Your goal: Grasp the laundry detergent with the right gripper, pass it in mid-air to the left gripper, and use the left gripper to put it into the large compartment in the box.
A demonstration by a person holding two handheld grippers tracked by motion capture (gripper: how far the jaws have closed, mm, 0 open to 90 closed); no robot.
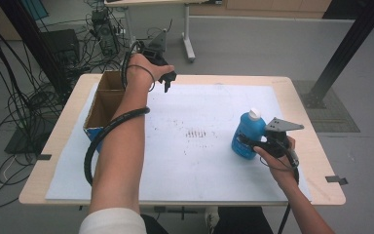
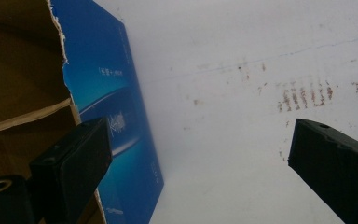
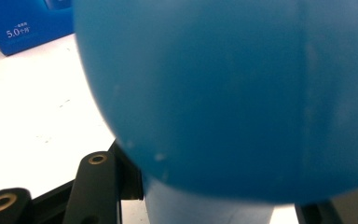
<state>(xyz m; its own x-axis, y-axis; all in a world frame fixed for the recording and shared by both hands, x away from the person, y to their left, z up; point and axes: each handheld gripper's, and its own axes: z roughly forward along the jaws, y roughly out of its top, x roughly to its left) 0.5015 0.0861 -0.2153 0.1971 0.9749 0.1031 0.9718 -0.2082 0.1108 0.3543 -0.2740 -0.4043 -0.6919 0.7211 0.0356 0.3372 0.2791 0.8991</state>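
Note:
A blue bottle (image 1: 247, 132) with a white cap stands upright on the white sheet (image 1: 199, 161) at the right. My right gripper (image 1: 251, 144) is shut on its lower body from the right side. In the right gripper view the bottle (image 3: 223, 93) sits very close, between the black jaws of my right gripper (image 3: 214, 203). My left gripper (image 1: 167, 81) hangs above the far left of the sheet, beside an open cardboard box (image 1: 104, 102) with blue outer sides. In its own view my left gripper (image 2: 198, 140) is open with nothing between the jaws, next to the box's blue wall (image 2: 116, 121).
The wooden table (image 1: 316, 161) carries the stained white sheet; brownish marks (image 1: 197, 132) lie at its middle. Cables (image 1: 9, 97) and equipment crowd the floor at the left and back. A black post (image 1: 345, 48) stands at the right. The box (image 3: 18, 23) lies beyond the bottle.

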